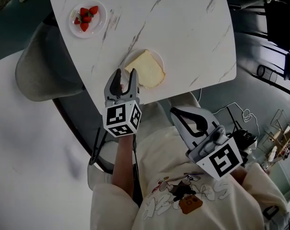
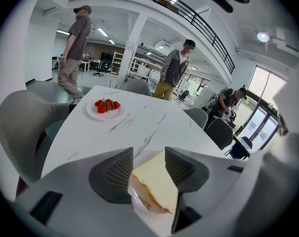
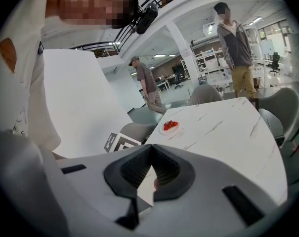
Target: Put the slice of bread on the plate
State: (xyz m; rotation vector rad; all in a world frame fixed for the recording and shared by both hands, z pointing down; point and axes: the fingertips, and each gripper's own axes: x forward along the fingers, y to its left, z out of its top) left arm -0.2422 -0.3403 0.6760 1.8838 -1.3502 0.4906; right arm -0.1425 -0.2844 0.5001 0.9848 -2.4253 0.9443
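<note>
- Slice of bread (image 1: 147, 69) is seen lying on a small white plate (image 1: 156, 54), between the wide-spread jaws of the left claw (image 1: 126, 74); it is not gripped.
- Strawberries (image 1: 86, 17) are held in a second plate (image 1: 100, 8), well beyond that claw on the table (image 1: 183, 23).
- Right claw (image 1: 176, 113) is closed with nothing held, off the table edge.
- People standing past the table are shown only in the two gripper views.

Marker cubes (image 1: 121, 119): you see only black-and-white square patterns, no letters or digits.
Shirt print (image 1: 183, 195): your shirt's outlined lettering is too small to read.
Elsewhere: nothing legible.
</note>
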